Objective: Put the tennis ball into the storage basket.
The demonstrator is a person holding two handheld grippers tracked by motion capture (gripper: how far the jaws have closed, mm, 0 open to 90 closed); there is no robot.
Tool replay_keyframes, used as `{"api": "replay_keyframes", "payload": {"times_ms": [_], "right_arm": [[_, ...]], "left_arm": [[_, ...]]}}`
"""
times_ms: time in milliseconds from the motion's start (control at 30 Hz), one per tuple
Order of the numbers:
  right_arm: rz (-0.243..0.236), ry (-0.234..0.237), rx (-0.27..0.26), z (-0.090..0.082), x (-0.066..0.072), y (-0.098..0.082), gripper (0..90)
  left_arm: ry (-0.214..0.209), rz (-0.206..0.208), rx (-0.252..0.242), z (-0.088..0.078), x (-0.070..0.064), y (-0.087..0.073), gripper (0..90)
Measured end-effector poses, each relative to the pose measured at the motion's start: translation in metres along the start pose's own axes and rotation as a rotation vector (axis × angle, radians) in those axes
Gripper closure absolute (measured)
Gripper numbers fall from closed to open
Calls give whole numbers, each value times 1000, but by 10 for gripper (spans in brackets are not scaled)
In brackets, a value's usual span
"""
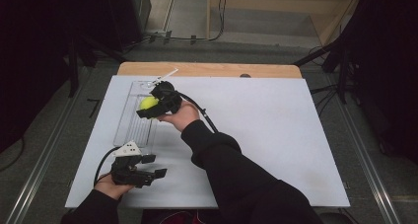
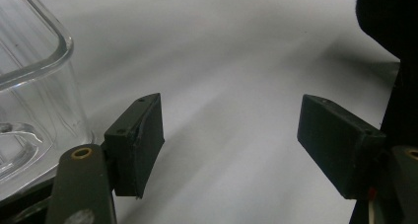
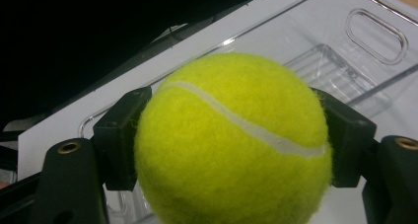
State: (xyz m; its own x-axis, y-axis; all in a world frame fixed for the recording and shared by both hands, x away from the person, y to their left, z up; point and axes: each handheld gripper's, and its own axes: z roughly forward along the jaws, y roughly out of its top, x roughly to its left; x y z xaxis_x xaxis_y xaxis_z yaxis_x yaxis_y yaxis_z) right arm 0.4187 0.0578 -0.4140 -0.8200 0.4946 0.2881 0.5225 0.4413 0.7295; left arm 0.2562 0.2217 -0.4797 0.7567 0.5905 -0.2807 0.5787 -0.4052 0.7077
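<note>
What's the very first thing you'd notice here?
The bright yellow tennis ball jumps out, squeezed between the jaws of the right gripper. It hangs over a clear plastic tray on the white table. The left gripper waits open near the table's front edge.

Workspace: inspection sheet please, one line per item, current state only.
Surface: white board lying on a wooden table; bare to the right.
Job's things: tennis ball, yellow-green, held over the clear plastic tray at the board's left.
Clutter: small white piece at the tray's far end, too small to identify.
Grippers: right gripper shut on the ball, a pad on each side; left gripper open with nothing between its pads, near the tray's near end.
Cables: one black cable from the right gripper, another from the left.
Surroundings: dark floor with rails, cables running across it beyond the table.
</note>
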Motion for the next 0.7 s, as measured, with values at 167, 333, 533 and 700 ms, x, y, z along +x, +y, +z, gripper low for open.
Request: {"api": "replay_keyframes", "payload": {"times_ms": [167,333,533,700], "right_arm": [[-4,3,-2,9,1,8,238],[-11,-6,-1,19,2,13,238],[5,-12,0,33,1,17,237],[6,-14,2,43,-3,18,238]], "left_arm": [[-3,2,3,0,0,0,262],[-7,2,-5,-1,0,0,262],[-11,3,-7,-1,0,0,262],[-13,3,-7,-1,0,0,262]]}}
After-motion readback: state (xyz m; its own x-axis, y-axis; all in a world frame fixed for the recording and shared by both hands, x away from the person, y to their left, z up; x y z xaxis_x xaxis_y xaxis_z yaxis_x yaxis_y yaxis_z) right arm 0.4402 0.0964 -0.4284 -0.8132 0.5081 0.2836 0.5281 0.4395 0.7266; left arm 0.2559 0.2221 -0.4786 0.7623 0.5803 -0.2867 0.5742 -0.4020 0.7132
